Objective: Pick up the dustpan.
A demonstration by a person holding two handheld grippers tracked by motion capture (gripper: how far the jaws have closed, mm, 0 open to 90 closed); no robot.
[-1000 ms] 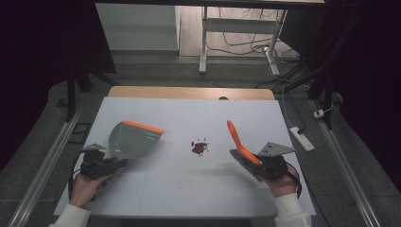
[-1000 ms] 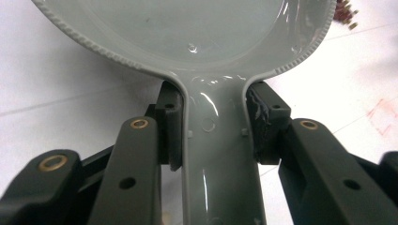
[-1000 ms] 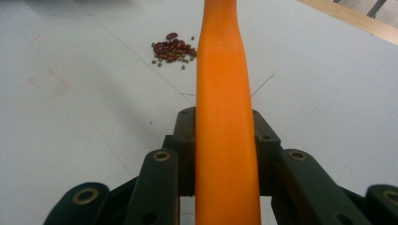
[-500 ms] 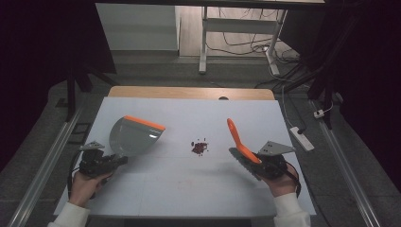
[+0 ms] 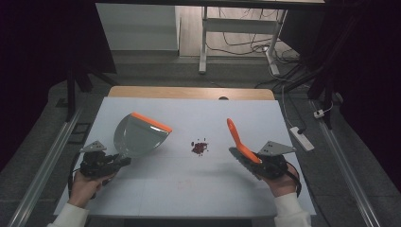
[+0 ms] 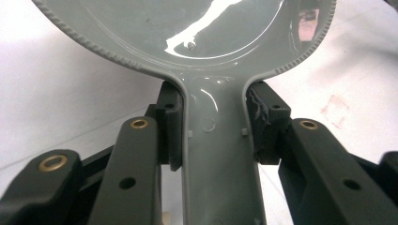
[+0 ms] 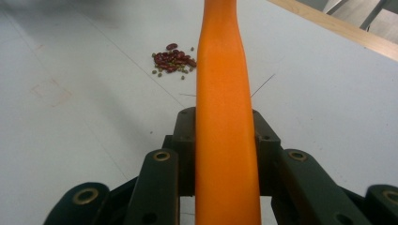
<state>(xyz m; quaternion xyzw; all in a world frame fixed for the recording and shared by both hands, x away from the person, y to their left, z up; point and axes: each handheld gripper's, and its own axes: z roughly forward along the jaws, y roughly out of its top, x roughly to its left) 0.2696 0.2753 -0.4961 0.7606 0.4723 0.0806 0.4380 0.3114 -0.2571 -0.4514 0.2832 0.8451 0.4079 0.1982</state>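
Beans [image 5: 199,147] sit in a small heap near the middle of the white surface [image 5: 156,189] — dark red ones with a few greenish bits mixed in, as my right gripper view shows [image 7: 172,59]. None of them has been swept up yet, so I judge the job barely begun: both tools are in hand, and the actual sweeping is all still ahead.

On my left side, the left gripper [image 5: 101,163] has its fingers [image 6: 170,126] clamped on the grey handle of the dustpan [image 5: 139,137]; in the left gripper view the pads press either side of that handle [image 6: 216,154]. The pan is held tilted with its orange lip away from me, well to the left of the heap.

On my right, the right gripper [image 5: 257,163] is closed on the orange brush [image 5: 239,139], whose handle runs straight up between the fingers [image 7: 220,117] and points roughly toward the heap. Its bristle end I cannot make out clearly.

What remains, as I read it — bring the pan down beside the beans, draw the brush across and push them in.
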